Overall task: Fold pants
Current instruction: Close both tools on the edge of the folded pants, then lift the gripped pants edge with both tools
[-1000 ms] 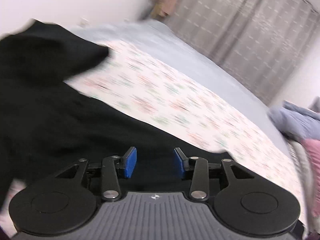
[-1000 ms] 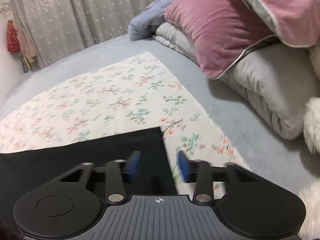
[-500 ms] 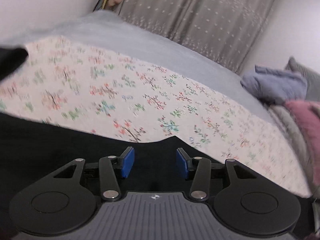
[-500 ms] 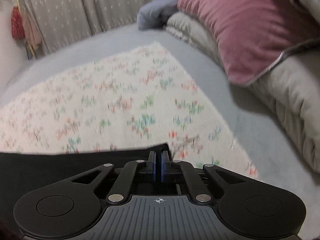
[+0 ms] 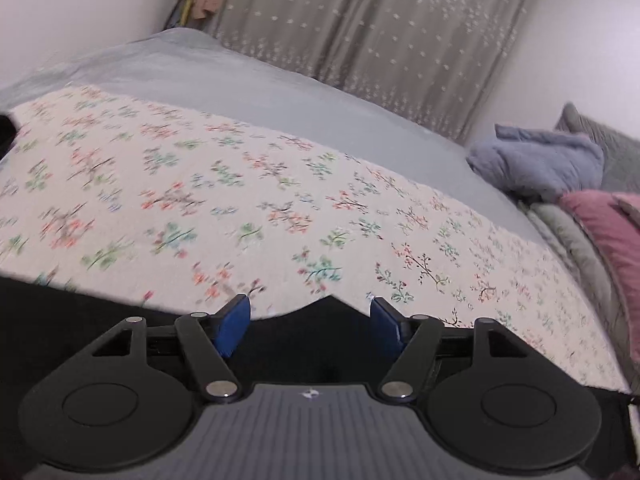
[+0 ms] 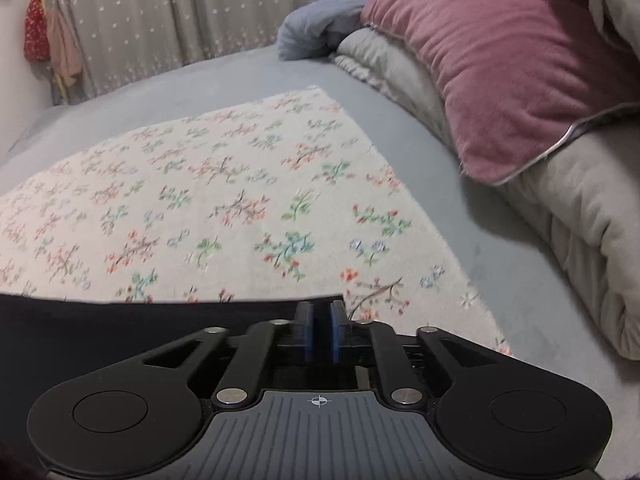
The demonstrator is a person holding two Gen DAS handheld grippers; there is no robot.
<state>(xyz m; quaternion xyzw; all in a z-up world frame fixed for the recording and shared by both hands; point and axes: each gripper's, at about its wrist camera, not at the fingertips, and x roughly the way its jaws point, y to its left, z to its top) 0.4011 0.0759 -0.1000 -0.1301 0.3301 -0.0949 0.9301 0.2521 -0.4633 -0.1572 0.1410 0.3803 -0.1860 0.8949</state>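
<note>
Here the black pants (image 5: pixel 312 344) lie flat on the flowered blanket (image 5: pixel 248 216) that covers the near part of the bed (image 5: pixel 248 80). In the left wrist view the dark cloth fills the lower edge, from about 9 o'clock across to 4 o'clock, with a small peak in its edge just ahead of the left tool (image 5: pixel 310 326). That tool's blue pads (image 5: pixel 232 328) stand well apart, having just been opening, and they hang over the pants without pressing on them; the cloth shows between and below them.

In the right wrist view the pants (image 6: pixel 140 320) make a straight dark band along the bottom left, ending in a corner near the right tool (image 6: pixel 319 332). This tool's pads (image 6: pixel 306 332) stand narrow, only a slim gap between them, and they have just been opening a little. Something dark sits in that gap, at the corner of the cloth, but I cannot tell whether the pads press on it.

Towards 1 o'clock in the right view a pink pillow (image 6: pixel 500 64) rests on a grey quilt (image 6: pixel 572 224), with a blue-grey bundle of cloth (image 6: pixel 320 24) behind it. A grey curtain (image 5: pixel 380 20) hangs along the far wall at 12 o'clock.
</note>
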